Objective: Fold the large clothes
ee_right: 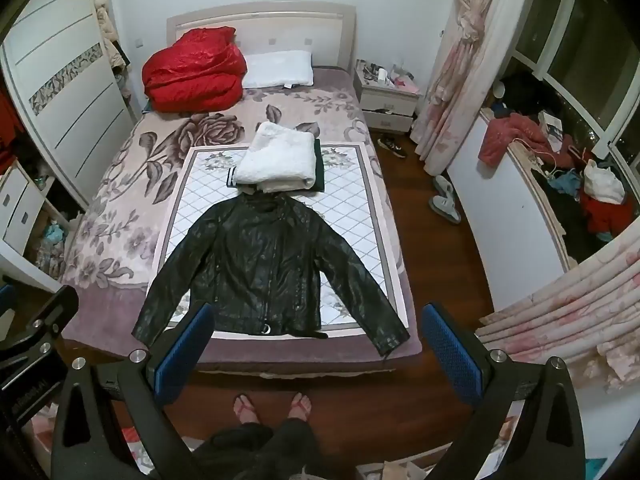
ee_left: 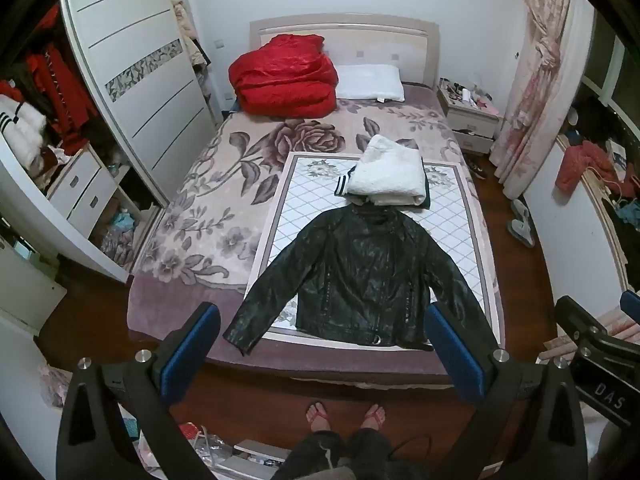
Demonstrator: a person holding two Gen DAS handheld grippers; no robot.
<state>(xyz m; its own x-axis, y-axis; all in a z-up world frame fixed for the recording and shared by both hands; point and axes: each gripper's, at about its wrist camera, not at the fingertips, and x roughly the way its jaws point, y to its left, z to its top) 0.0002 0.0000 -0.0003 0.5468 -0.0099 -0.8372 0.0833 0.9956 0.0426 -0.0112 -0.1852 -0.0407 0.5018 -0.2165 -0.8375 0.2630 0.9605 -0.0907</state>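
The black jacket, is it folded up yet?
No, the black jacket is spread flat on the bed, both sleeves stretched out.

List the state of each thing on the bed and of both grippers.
Black jacket: unfolded, flat, sleeves spread.
White garment: folded, stacked beyond the jacket's collar.
Red quilt: bundled by the headboard.
Pillow: lying flat beside the quilt.
Left hand-held gripper: open, holding nothing.
Right hand-held gripper: open, holding nothing.

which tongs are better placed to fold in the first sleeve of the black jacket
Slightly left: the left tongs frame the jacket and its left sleeve. Both hover open above the bed.
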